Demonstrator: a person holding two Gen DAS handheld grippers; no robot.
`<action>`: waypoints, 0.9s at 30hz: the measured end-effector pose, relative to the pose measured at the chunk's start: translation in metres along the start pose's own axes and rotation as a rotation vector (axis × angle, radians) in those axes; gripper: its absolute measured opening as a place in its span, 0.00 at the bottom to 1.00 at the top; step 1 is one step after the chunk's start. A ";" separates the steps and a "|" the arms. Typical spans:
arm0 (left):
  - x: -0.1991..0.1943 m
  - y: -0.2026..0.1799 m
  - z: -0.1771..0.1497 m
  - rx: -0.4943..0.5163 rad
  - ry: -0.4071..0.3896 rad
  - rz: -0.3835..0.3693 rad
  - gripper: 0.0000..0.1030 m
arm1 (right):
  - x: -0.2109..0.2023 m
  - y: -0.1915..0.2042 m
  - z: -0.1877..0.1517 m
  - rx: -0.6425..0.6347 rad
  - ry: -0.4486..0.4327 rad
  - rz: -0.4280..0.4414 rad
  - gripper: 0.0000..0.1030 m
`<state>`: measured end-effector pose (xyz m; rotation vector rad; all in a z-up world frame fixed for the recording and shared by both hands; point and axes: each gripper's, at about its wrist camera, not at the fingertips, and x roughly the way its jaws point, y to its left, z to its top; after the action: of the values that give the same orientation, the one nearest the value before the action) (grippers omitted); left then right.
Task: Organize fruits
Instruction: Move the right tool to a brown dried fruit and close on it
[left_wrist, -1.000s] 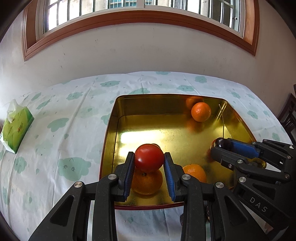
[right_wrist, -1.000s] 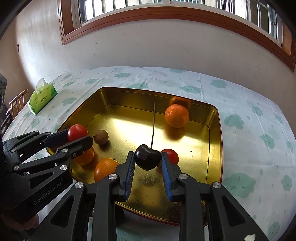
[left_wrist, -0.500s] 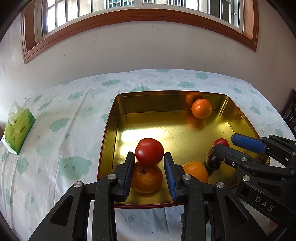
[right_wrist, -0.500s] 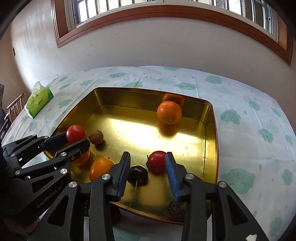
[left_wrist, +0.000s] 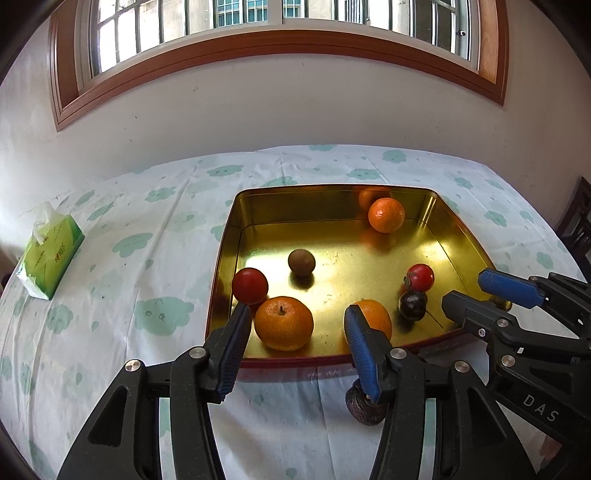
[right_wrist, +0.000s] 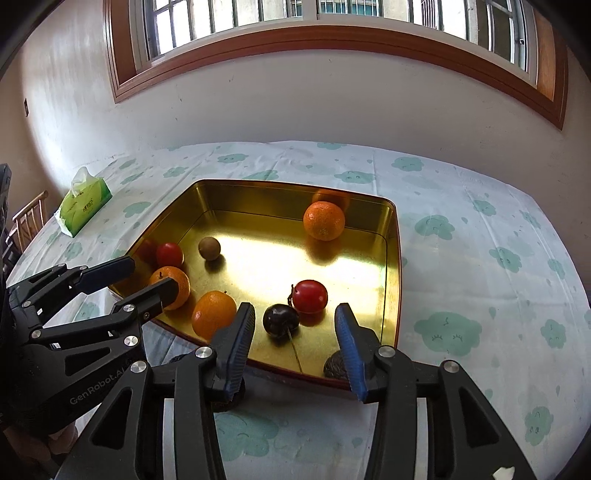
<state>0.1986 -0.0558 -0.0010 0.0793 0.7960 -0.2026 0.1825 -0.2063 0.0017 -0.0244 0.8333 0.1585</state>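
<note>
A gold tray holds the fruit. The red tomato lies by its left wall, behind a stemmed orange. My left gripper hangs over the tray's near rim, its jaws opening, with nothing gripped. The dark cherry rests on the tray floor beside a red fruit. My right gripper is just behind the cherry, its jaws opening and the pads clear of it.
Two more oranges and a small brown fruit lie in the tray. Dark wrinkled fruits sit on the cloud-print cloth before the rim. A green tissue pack lies far left. A wall stands behind.
The left gripper let go of the red tomato and the right one dropped the cherry into the tray. Both drew back toward the near rim with wider jaws.
</note>
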 end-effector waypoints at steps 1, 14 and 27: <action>-0.005 0.000 -0.003 0.000 -0.003 0.001 0.52 | -0.003 0.000 -0.004 0.002 0.001 -0.002 0.41; -0.036 0.026 -0.069 -0.041 0.044 0.055 0.53 | -0.030 0.006 -0.069 0.009 0.054 -0.004 0.46; -0.032 0.054 -0.097 -0.114 0.086 0.079 0.53 | -0.014 0.025 -0.085 0.017 0.113 0.034 0.46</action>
<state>0.1197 0.0158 -0.0461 0.0122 0.8868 -0.0791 0.1074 -0.1900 -0.0439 -0.0034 0.9479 0.1834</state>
